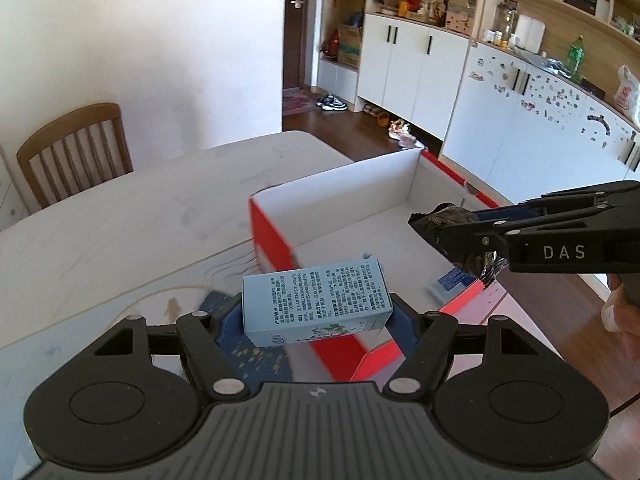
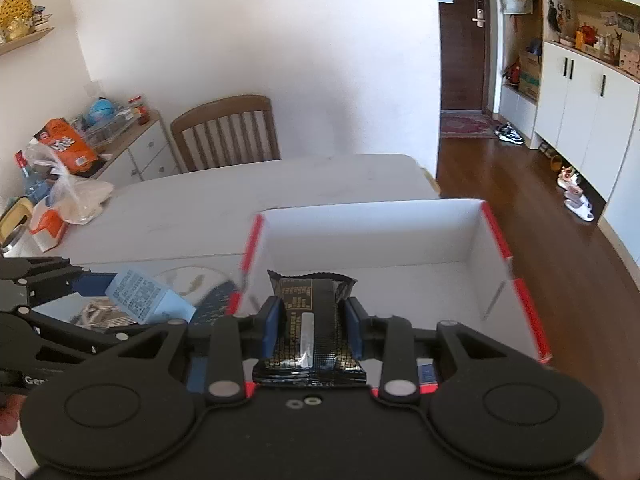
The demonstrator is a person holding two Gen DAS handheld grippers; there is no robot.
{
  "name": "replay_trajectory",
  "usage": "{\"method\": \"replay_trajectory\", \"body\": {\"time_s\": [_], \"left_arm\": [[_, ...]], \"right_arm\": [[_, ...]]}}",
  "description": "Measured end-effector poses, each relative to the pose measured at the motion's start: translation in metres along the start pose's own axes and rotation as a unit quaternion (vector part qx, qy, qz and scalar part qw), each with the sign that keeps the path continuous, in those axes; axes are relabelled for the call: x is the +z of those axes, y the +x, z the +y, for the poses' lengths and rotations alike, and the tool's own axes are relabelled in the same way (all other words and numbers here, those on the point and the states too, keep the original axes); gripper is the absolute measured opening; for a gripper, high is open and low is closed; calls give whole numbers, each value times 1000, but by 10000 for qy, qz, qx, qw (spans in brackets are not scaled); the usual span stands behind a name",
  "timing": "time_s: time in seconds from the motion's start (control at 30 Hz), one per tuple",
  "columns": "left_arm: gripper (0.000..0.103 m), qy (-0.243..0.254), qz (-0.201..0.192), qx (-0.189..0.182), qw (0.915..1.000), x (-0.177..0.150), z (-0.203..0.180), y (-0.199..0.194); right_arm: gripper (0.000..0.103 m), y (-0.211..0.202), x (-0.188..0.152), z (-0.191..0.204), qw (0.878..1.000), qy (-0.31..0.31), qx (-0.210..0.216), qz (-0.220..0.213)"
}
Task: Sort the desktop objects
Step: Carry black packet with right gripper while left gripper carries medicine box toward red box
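Left gripper (image 1: 316, 312) (clamped): blue carton (image 1: 316, 306)

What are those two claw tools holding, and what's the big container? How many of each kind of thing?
Grippers: 2 (left, right)
Light blue carton: 1, held by the left
Black snack packet: 1, held by the right
Red-and-white box: 1
Total: 5

My right gripper (image 2: 313, 330) clamps black snack packet (image 2: 310, 332) over red-and-white box (image 2: 372, 236). Left gripper (image 2: 96, 286), near left, holds light-blue carton (image 2: 148, 294) above table (image 2: 208, 196).
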State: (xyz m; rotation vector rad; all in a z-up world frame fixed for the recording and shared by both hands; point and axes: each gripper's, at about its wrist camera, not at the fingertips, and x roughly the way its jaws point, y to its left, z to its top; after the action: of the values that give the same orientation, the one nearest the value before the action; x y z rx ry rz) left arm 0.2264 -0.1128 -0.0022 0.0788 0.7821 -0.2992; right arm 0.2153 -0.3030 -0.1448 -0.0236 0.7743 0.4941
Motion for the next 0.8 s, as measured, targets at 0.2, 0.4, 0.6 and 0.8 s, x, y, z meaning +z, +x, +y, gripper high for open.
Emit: {"method": "replay_trajectory", "body": {"time_s": [0.2, 0.4, 0.6, 0.8], "left_arm": [[72, 237, 78, -180, 9995, 17, -23, 20], [72, 413, 333, -316, 9981, 29, -42, 48], [72, 624, 603, -426, 9953, 35, -57, 79], [72, 831, 909, -423, 9915, 41, -67, 107]], "right_arm": [[33, 3, 5, -27, 10000, 36, -90, 1], [34, 13, 11, -46, 9999, 0, -113, 84], [34, 34, 13, -64, 9993, 42, -110, 358], [34, 60, 13, -74, 9979, -115, -186, 608]]}}
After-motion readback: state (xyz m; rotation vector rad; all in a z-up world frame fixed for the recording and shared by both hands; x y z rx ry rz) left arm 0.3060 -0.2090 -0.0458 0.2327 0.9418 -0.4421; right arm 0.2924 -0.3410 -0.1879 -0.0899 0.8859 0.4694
